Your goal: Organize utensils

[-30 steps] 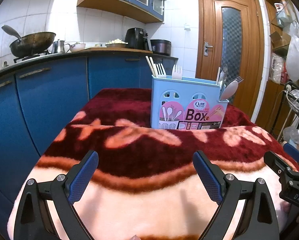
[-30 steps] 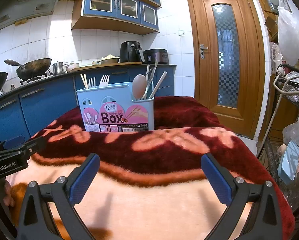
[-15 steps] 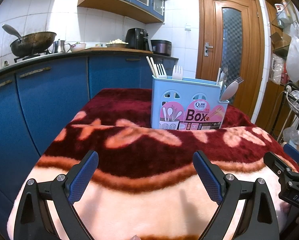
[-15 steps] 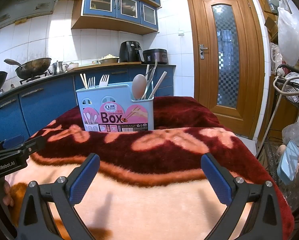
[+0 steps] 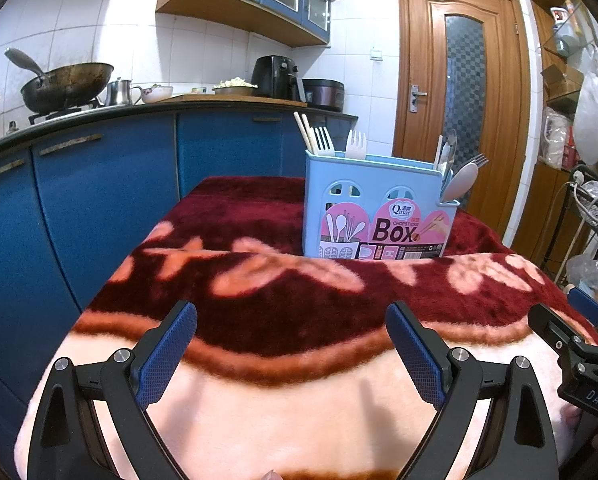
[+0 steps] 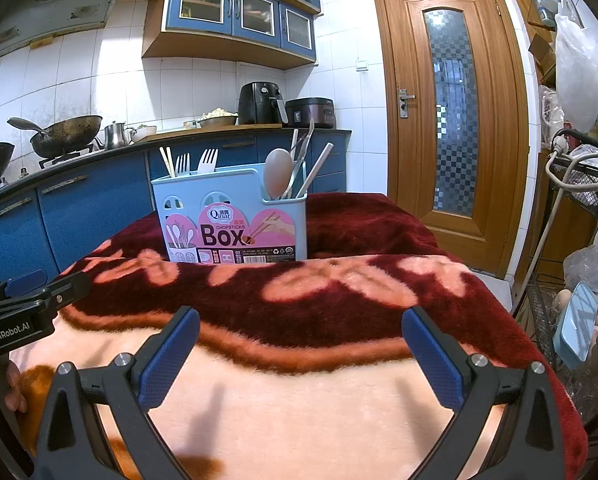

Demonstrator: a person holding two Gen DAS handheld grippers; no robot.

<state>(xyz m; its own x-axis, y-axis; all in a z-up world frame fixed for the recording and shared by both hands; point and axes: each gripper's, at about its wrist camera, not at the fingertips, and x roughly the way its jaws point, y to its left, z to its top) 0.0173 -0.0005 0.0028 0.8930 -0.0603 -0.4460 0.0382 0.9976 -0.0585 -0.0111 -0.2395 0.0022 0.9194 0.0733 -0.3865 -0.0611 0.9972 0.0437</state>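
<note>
Hovering side by side over the near edge of the table (image 5: 283,412), both claws are empty: the left claw (image 5: 291,354) has its blue pads spread wide, and so does the right claw (image 6: 301,358), neither touching anything. Each faces the light-blue utensil box (image 6: 235,216), which stands upright toward the far side of the red-and-peach blanket (image 6: 339,292) that covers the table, well apart from both claws.

The utensils already stand sorted by kind, handles down so the working ends show. Chopsticks (image 5: 304,131) and white forks (image 5: 356,145) sit in the left part. A spoon (image 6: 277,174), metal pieces and more sticks lean in the right compartment. No loose utensil shows on the blanket, so the sorting looks done or nearly so. The wide, low stance seems a resting pose facing the box, ready for another reach.
</note>
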